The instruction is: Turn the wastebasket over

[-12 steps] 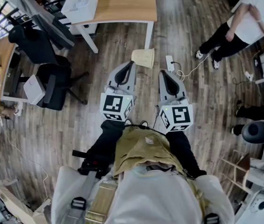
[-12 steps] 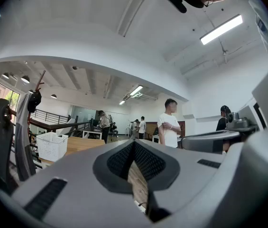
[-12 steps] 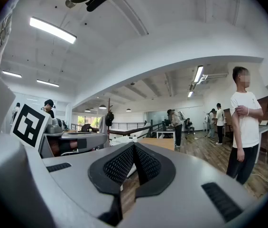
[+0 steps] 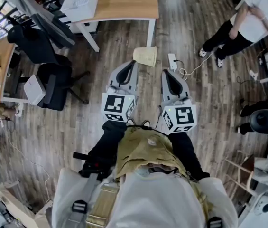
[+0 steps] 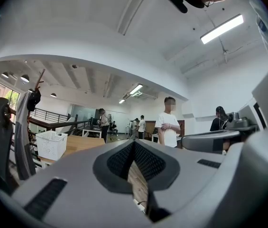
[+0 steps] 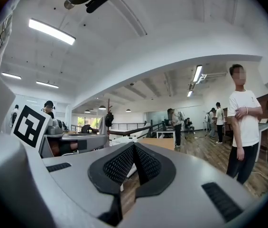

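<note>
The wastebasket (image 4: 144, 56) is a cream, ribbed, tapered bin on the wooden floor beside a white table leg (image 4: 151, 34). I cannot tell which end is up. My left gripper (image 4: 134, 64) is held level just short of it, shut, with nothing between its pads. My right gripper (image 4: 166, 73) sits beside it to the right, also shut and empty. In the left gripper view the left gripper (image 5: 134, 144) has its ribbed pads meeting at the tip. The right gripper view shows the right gripper (image 6: 134, 146) the same way. Neither gripper view shows the wastebasket.
A wooden table (image 4: 124, 4) with a white mesh basket (image 4: 81, 4) stands behind the bin. A white power strip (image 4: 173, 63) with a cable lies to its right. Black office chairs (image 4: 53, 84) stand at the left. A person (image 4: 247, 23) stands at the upper right.
</note>
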The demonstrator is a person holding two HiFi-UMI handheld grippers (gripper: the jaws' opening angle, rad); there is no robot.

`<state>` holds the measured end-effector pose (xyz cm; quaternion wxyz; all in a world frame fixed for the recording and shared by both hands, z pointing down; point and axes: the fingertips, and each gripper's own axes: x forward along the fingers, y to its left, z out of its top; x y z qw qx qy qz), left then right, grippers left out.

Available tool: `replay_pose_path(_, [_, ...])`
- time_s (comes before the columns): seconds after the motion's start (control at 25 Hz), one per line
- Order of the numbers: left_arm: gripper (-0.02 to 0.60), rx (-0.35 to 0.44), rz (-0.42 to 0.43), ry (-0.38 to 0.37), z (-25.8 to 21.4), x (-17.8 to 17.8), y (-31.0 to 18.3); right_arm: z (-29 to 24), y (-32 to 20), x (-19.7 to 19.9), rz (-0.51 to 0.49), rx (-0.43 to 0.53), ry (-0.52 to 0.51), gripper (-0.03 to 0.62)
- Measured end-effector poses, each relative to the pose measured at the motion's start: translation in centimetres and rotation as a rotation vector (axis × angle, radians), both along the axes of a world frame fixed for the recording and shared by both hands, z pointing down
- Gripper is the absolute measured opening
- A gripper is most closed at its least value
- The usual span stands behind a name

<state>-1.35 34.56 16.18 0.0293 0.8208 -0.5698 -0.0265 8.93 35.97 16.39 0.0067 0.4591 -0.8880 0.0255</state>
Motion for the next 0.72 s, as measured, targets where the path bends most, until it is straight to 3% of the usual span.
replay_pose_path(0.48, [0.002,-0.025,-0.017,-0.007,0.8,0.6,0.2,1.2,-0.1,0.4,-0.023,-0.034,-0.009,0.020])
replay_pose_path(0.72, [0.002,-0.036,-0.025,-0.018,1.7,2.7,0.9,2.3,0.6,2.0,-0.052,-0.050,-0.015,0.020])
